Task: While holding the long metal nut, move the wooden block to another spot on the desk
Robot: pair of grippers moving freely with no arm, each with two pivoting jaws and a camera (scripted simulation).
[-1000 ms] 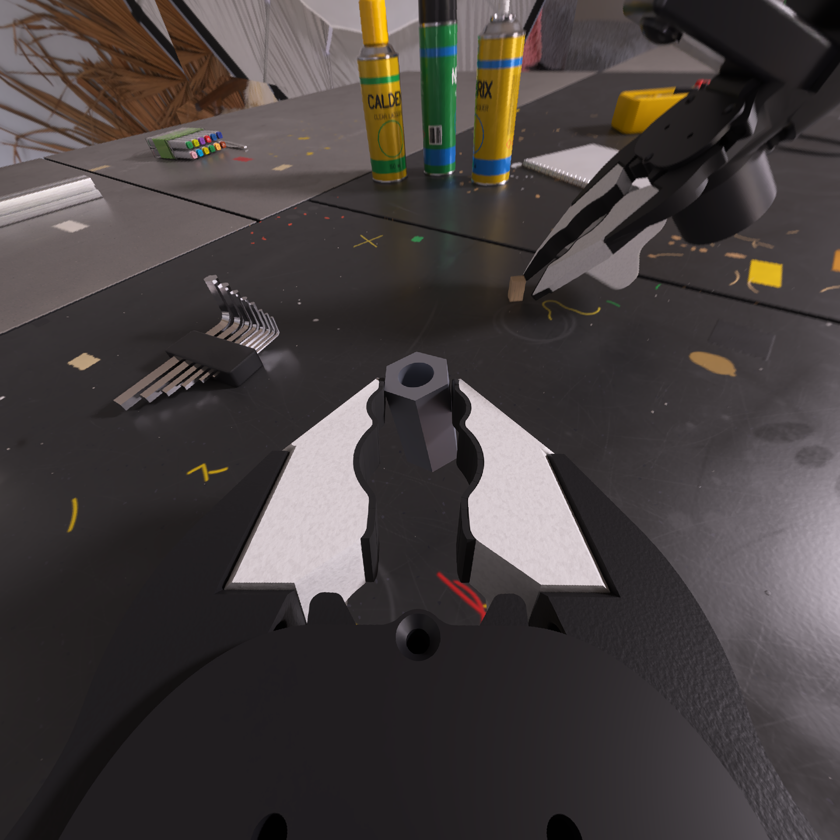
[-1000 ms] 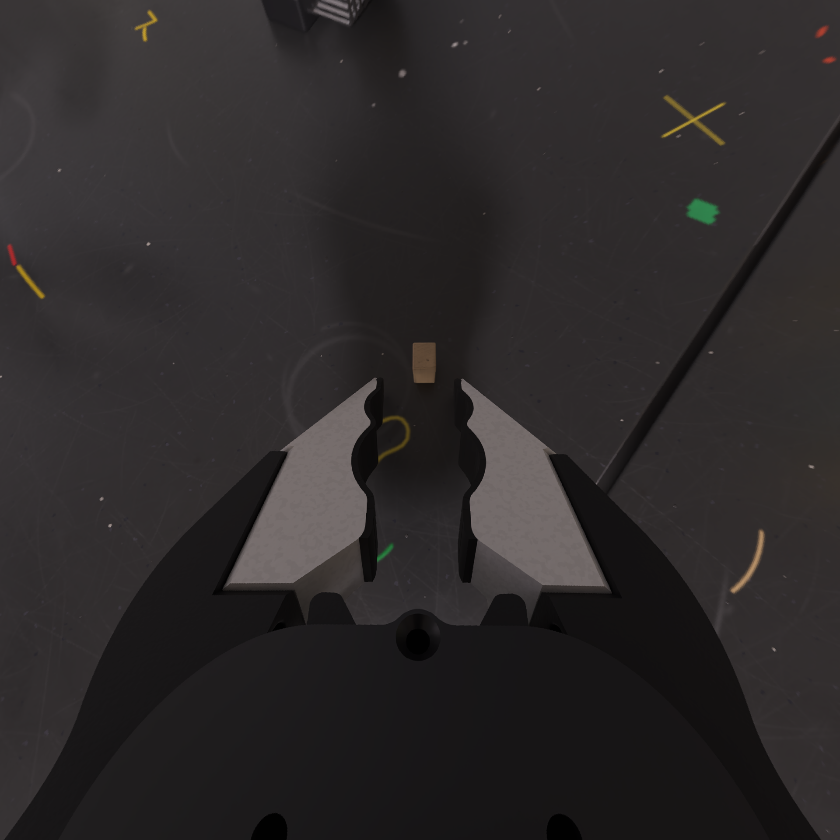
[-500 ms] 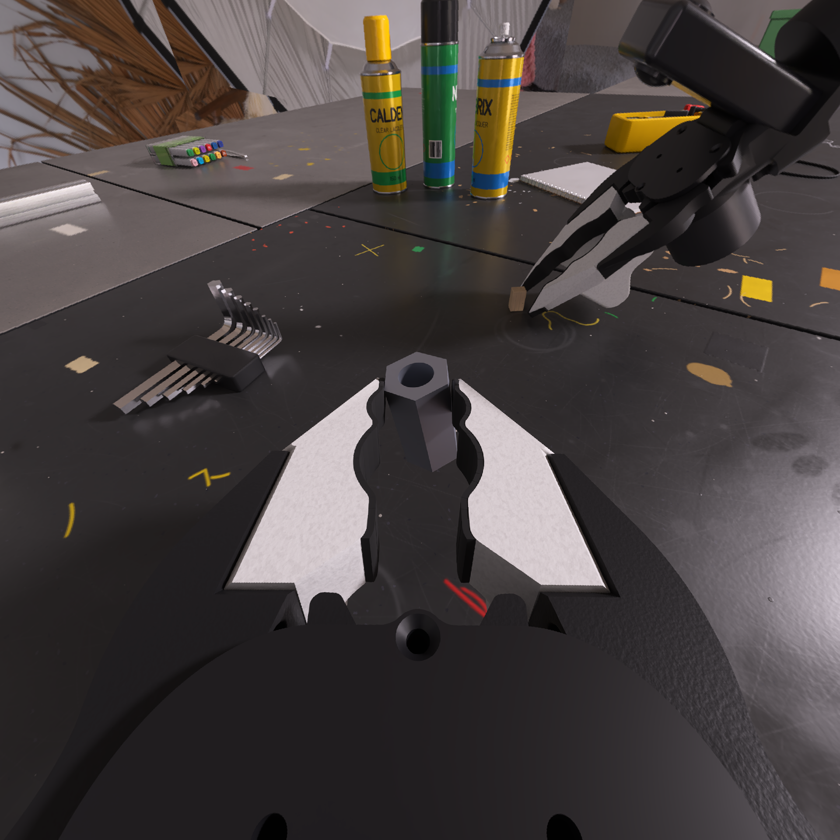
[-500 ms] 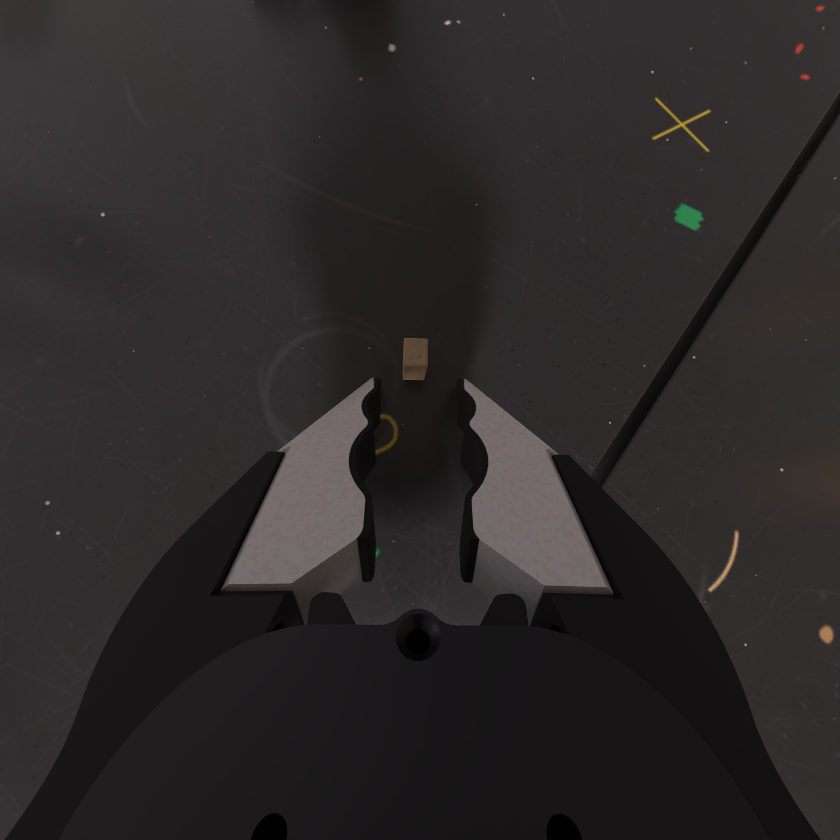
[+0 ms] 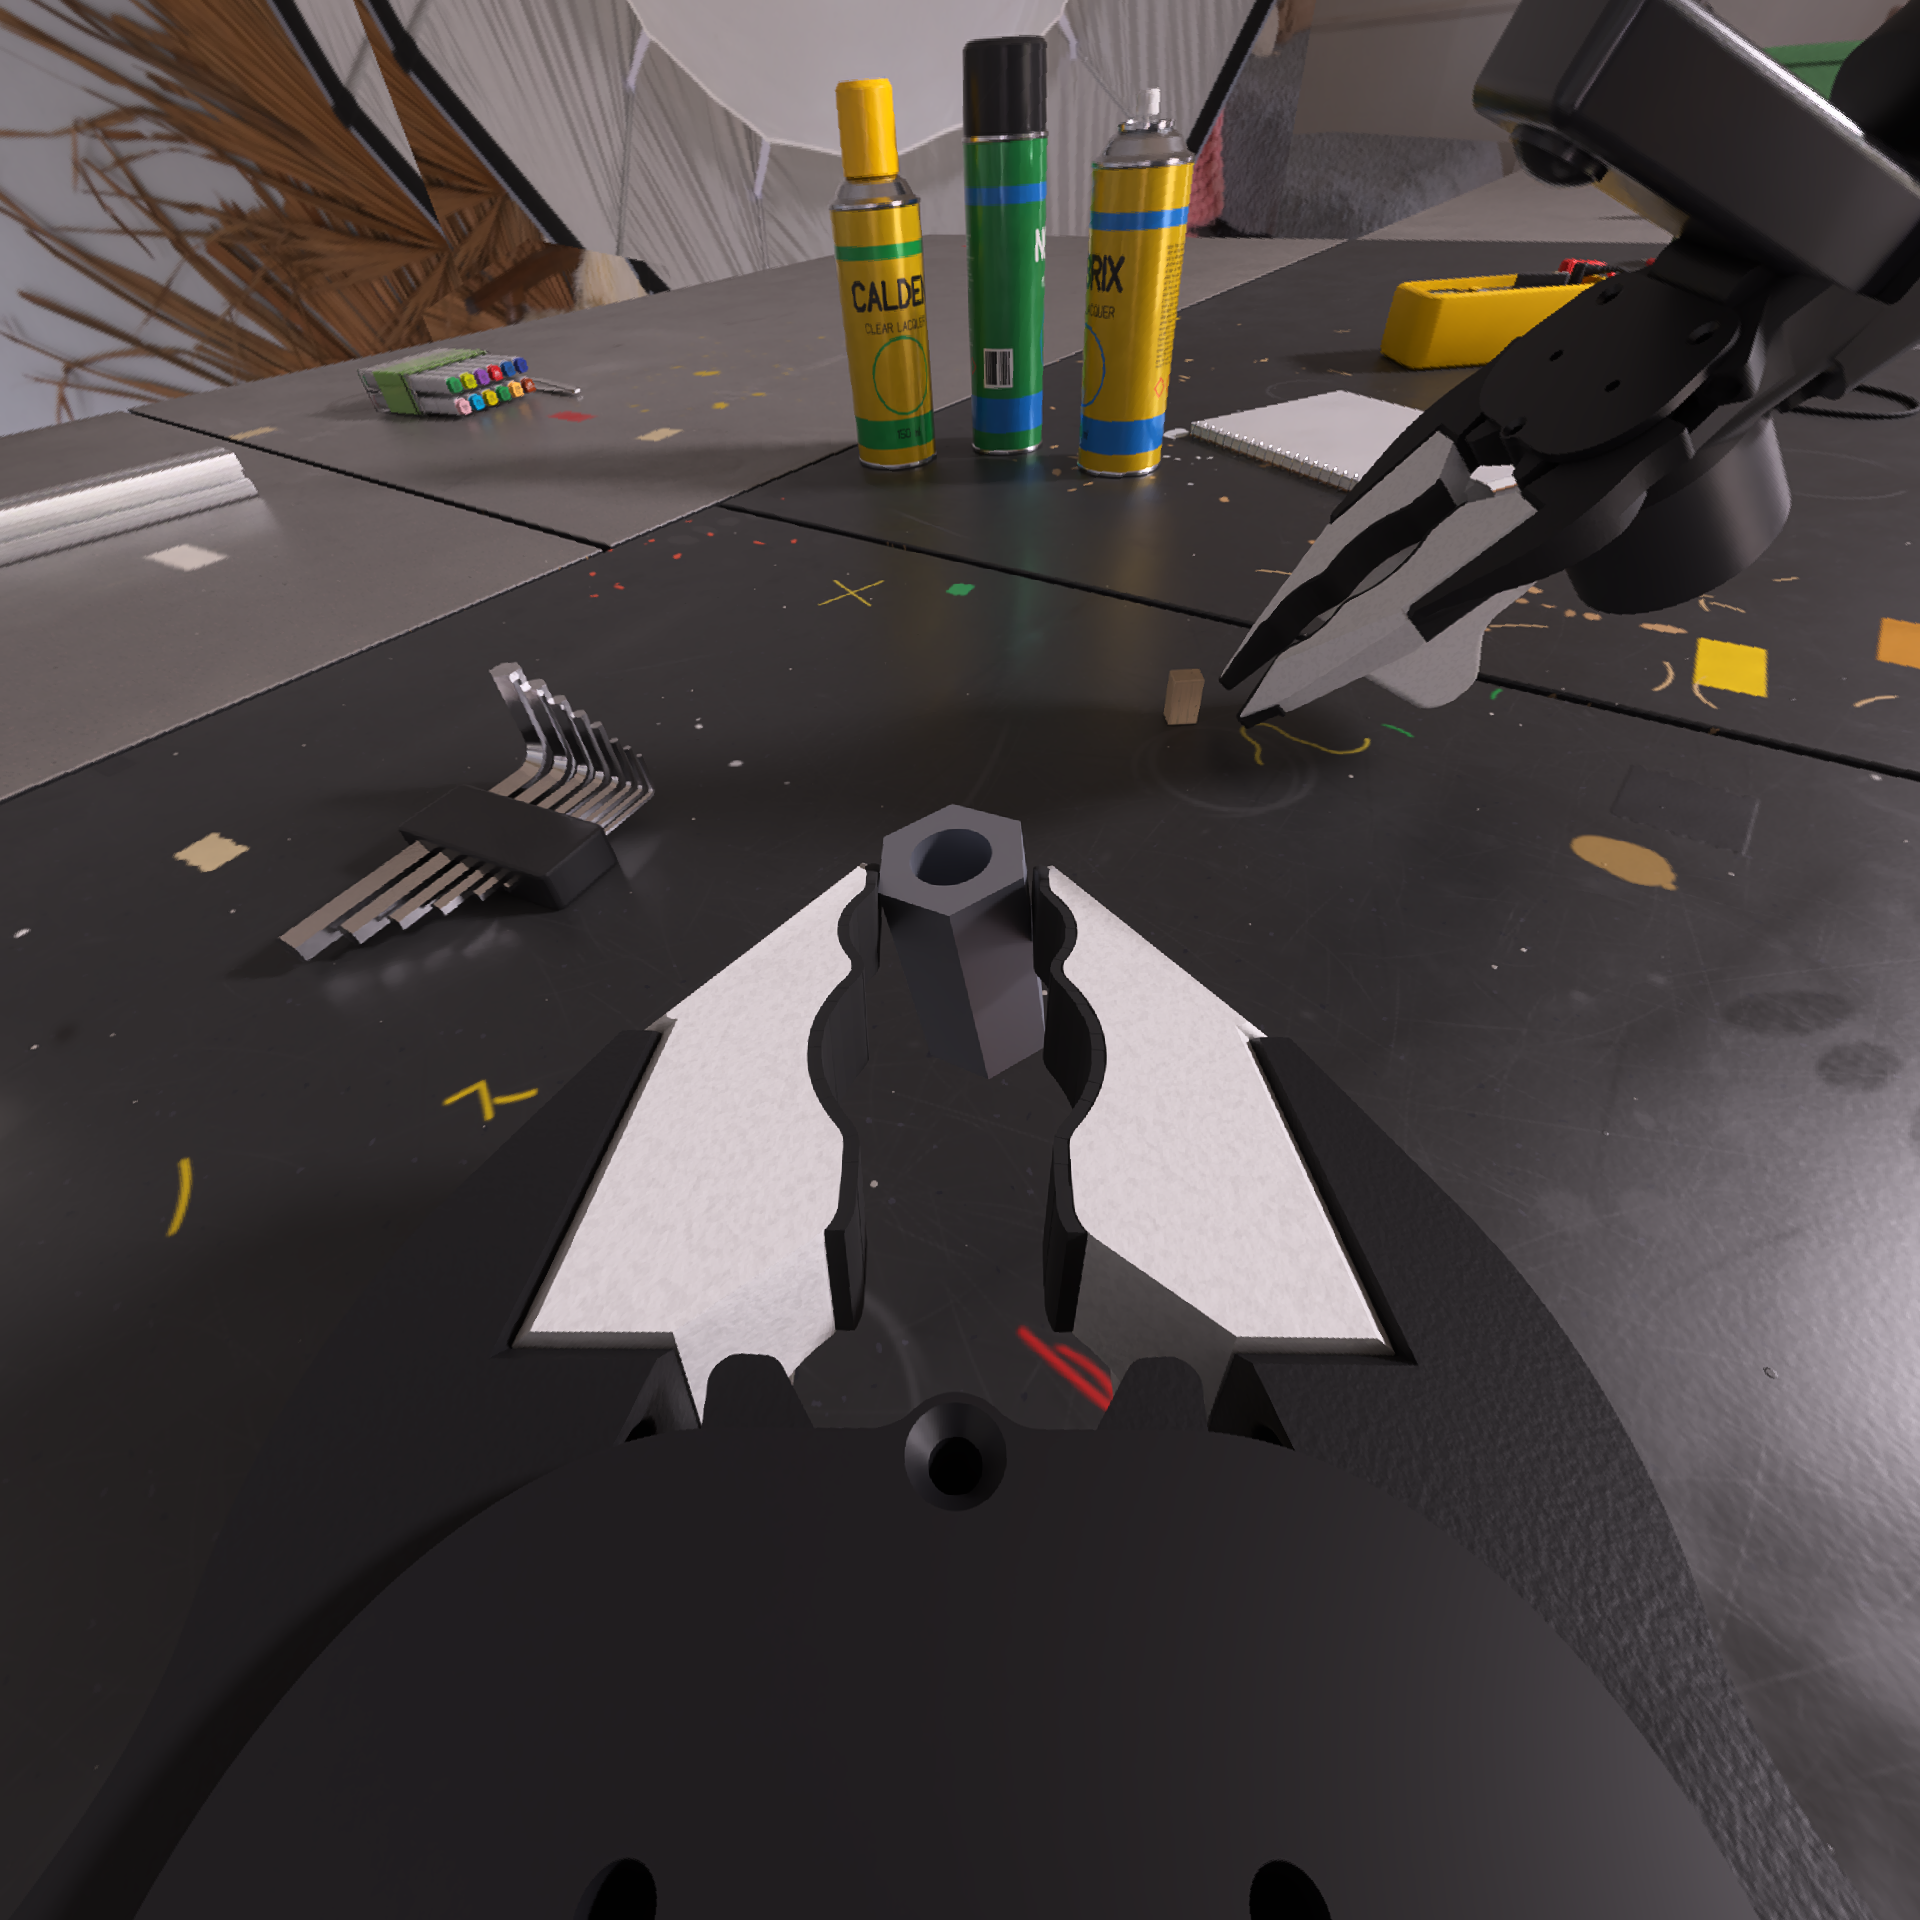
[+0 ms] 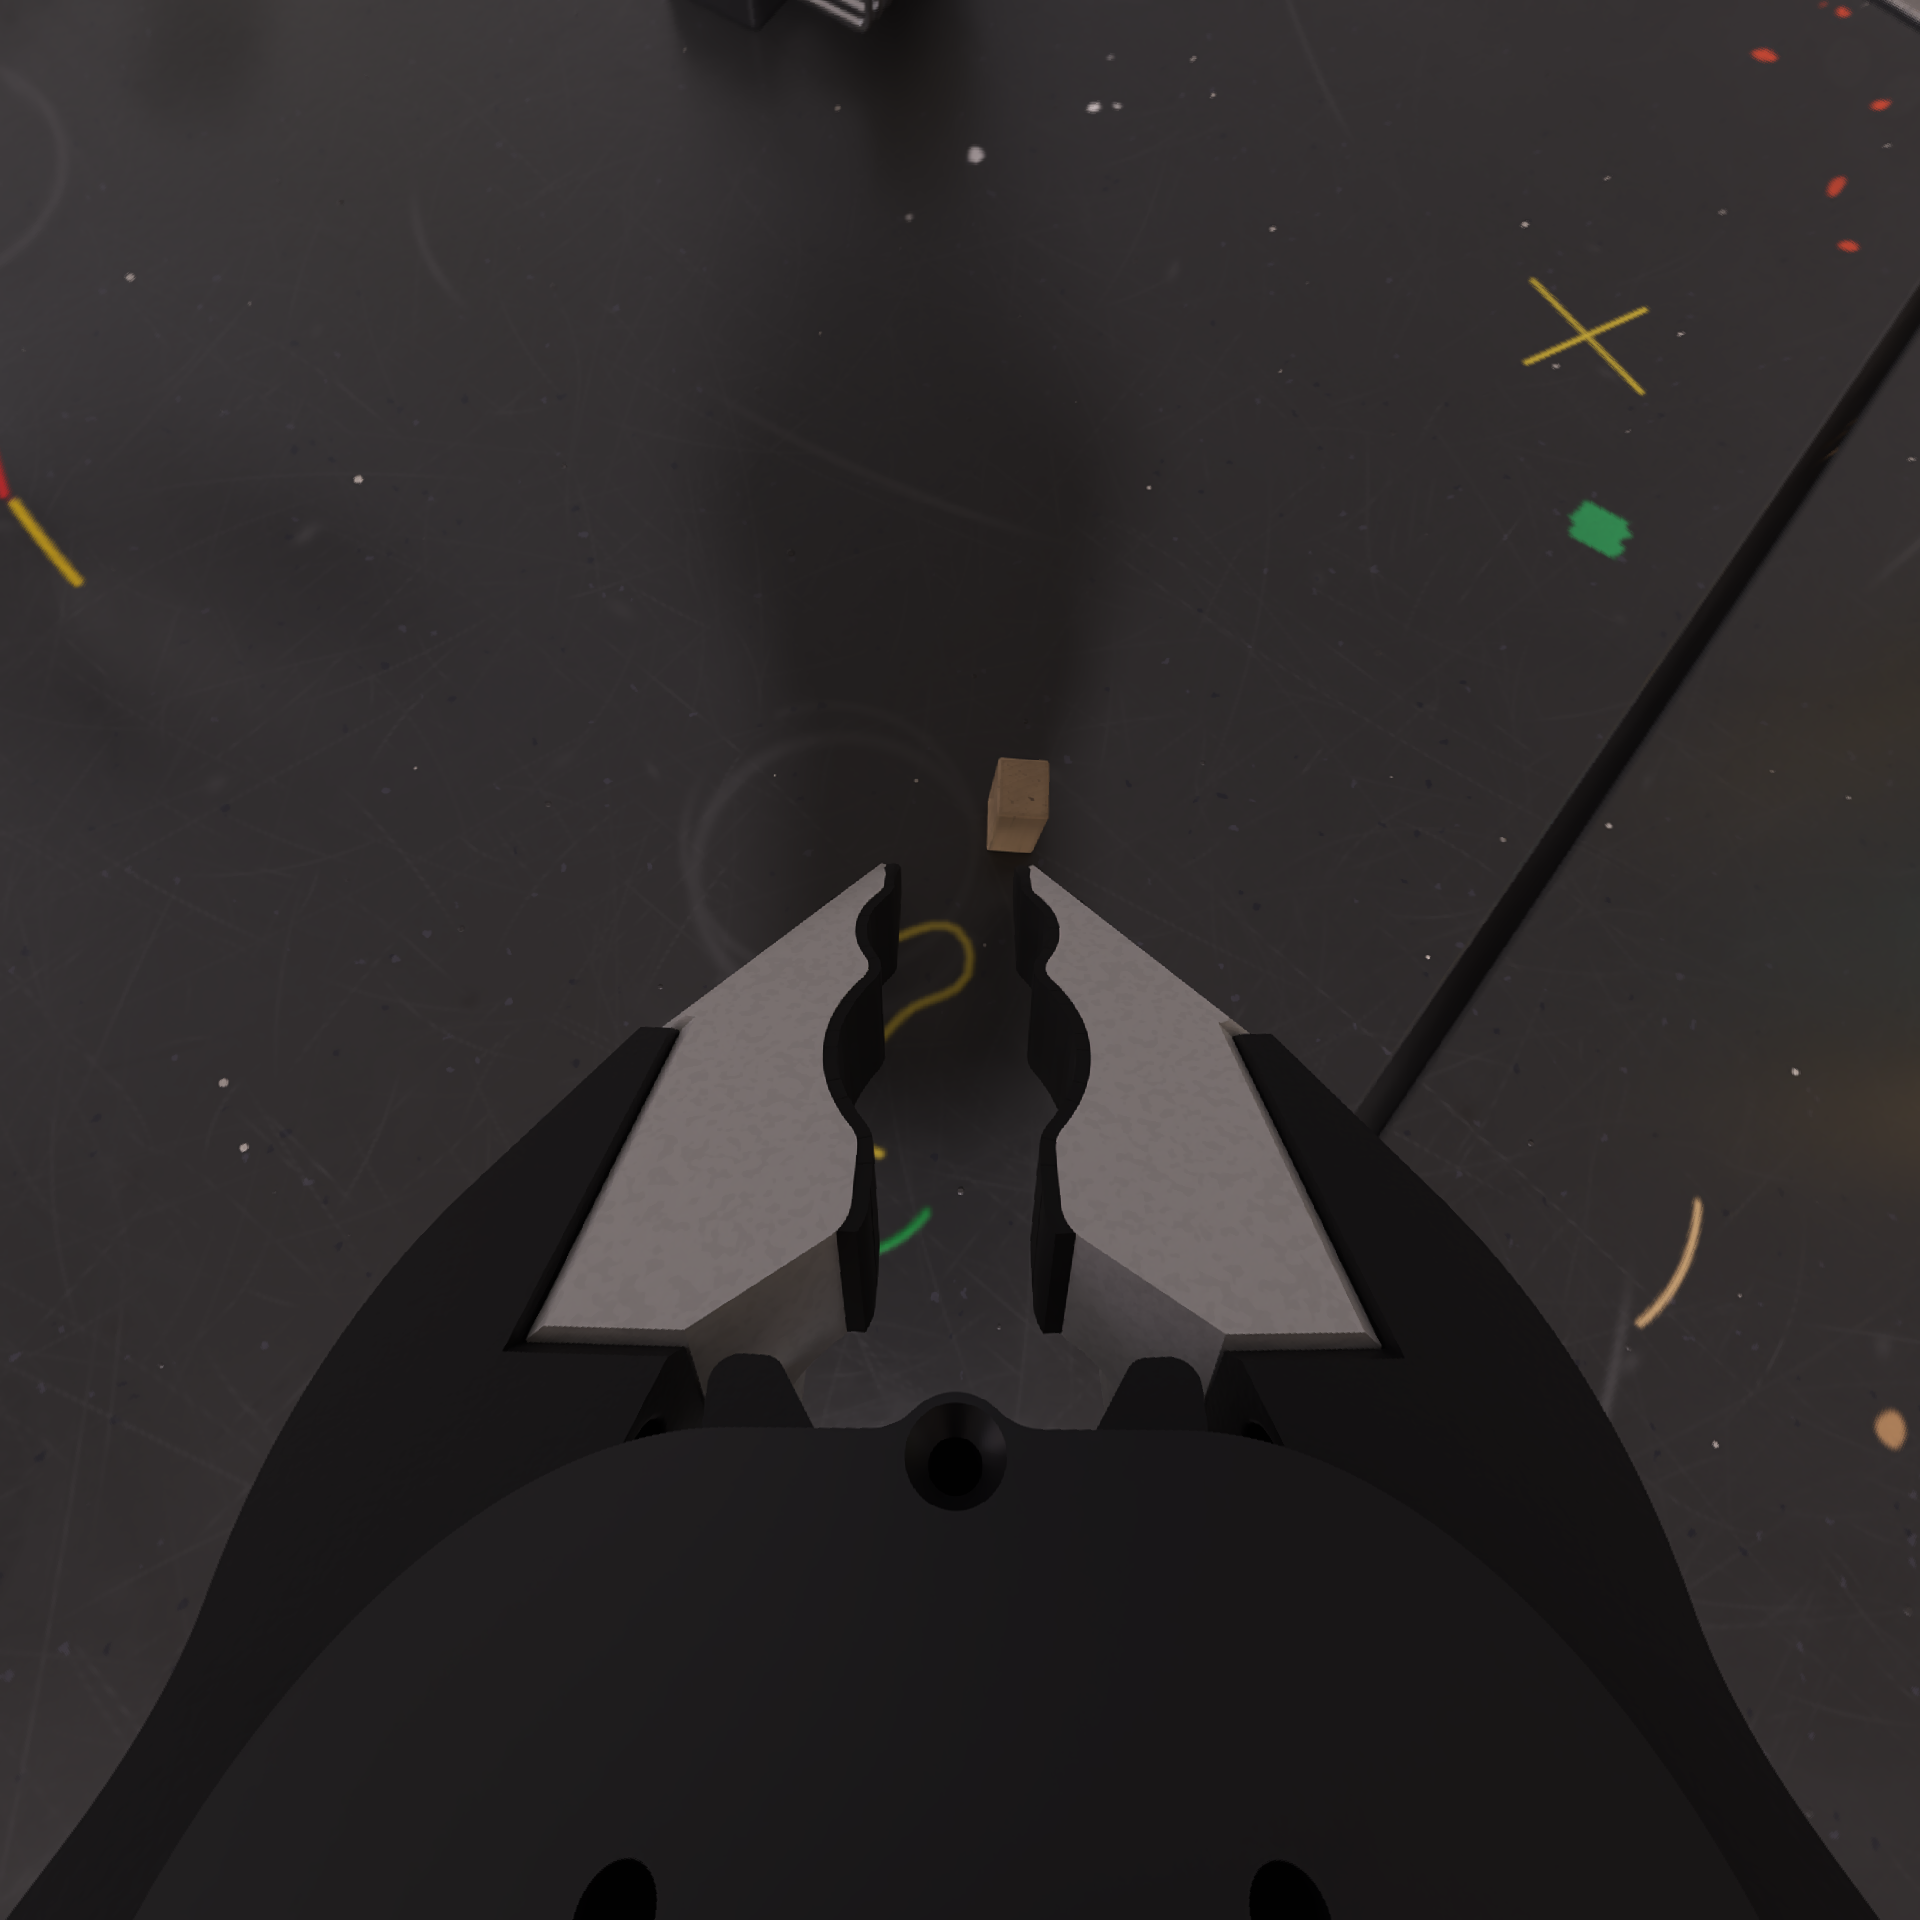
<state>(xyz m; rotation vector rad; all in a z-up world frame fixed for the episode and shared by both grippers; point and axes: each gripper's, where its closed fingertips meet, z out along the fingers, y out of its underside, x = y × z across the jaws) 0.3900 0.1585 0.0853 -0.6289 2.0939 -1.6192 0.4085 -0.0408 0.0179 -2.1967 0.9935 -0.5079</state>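
Near the surface (image 5: 1455, 1039) middle, block (image 6: 1017, 803) stands just past the right gripper (image 6: 956, 873) tips — jaws parted, empty, block slightly off-line. Left gripper (image 5: 954, 883) clenched on nut (image 5: 961, 940). Step: approach. Next — centre jaws, advance, close.

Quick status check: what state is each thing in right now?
Left hand-held gripper: shut on long metal nut, tilted.
Right hand-held gripper: open, empty.
Wooden block: on the desk, just past the tips, ungripped.
Hex key set: lying flat.
Spray cans: upright.
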